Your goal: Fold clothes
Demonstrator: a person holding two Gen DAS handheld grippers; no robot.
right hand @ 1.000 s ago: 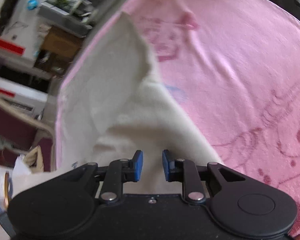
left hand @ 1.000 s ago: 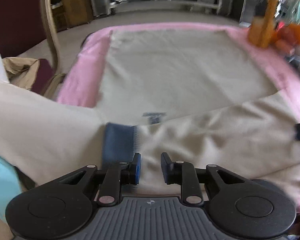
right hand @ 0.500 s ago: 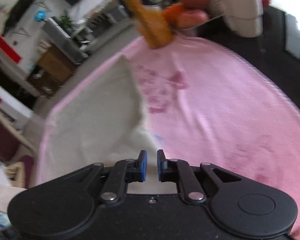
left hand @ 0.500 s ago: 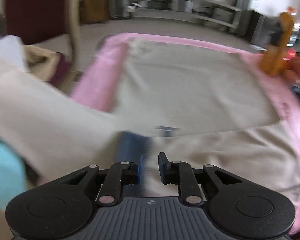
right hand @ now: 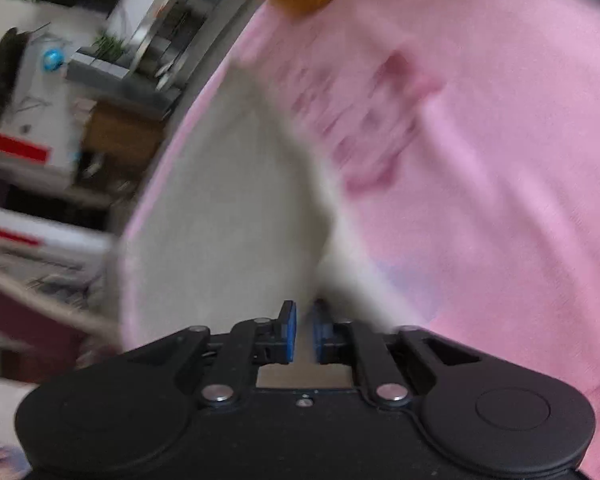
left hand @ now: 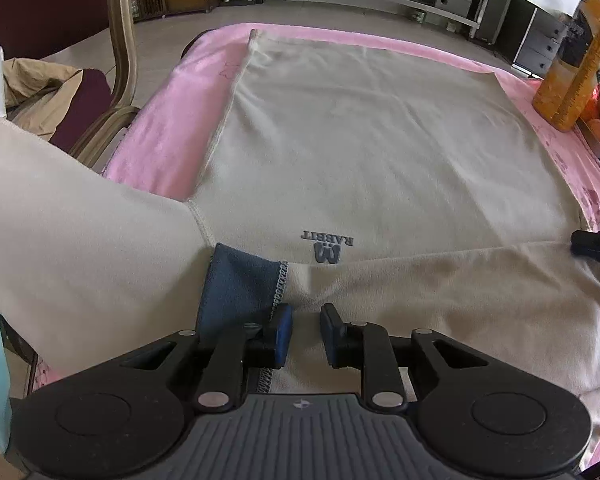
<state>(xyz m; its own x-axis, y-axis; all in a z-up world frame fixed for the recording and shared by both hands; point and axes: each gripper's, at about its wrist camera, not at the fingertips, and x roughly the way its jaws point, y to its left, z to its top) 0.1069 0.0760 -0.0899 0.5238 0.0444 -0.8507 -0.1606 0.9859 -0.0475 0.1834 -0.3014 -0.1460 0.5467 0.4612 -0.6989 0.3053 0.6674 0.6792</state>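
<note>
On the pink blanket [left hand: 164, 136], my closed right tongs [right hand: 305, 330] and part-open left tongs [left hand: 303, 334] should lay the beige fleece shirt's [left hand: 380, 152] fold evenly.

Left claw [left hand: 303, 316]: angled steeply downward, jaws parted by a narrow gap, blue-faced pads [left hand: 283, 334] set apart and level with each other. Whether they grip anything cannot be told. Right claw [right hand: 303, 330]: angled downward, tilted in roll, jaws drawn nearly together, having just been closing; only a thin slit shows between the pads [right hand: 290, 332]. View blurred.
</note>
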